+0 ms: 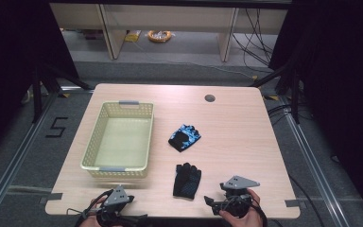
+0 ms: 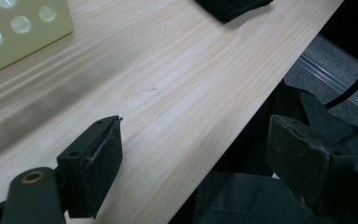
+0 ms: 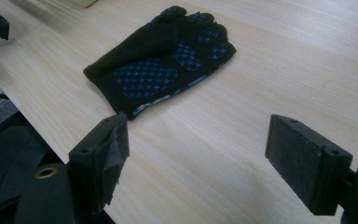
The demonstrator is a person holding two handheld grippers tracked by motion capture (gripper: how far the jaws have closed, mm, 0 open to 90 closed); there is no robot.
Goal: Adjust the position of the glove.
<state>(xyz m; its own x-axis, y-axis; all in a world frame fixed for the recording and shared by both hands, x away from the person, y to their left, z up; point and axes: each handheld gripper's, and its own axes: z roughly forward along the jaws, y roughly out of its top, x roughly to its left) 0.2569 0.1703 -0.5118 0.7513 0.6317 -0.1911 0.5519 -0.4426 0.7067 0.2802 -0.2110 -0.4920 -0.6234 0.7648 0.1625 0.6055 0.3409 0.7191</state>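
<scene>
On the pale wood-grain table (image 1: 236, 127), the largest thing is the cream perforated plastic basket (image 1: 105, 161), standing empty at the left side with its long axis running away from the person, probably meant as the place where the gloves will go. Right of it, near the middle of the table, lies the black-and-bright-blue fingerless glove (image 1: 185, 137), well apart from the basket. Nearer the front edge lies the black glove with blue dotted grip (image 1: 186, 180), flat, palm up, fingers pointing away from the person; in the right gripper view it (image 3: 161, 65) sits just ahead of the jaws and to their left, so it looks like the first one to be picked. The right gripper (image 1: 211, 200) hovers at the table's front edge just right of this glove, jaws wide apart and holding nothing. The left gripper (image 1: 105, 195) waits at the front edge below the basket, jaws likewise spread and empty.
</scene>
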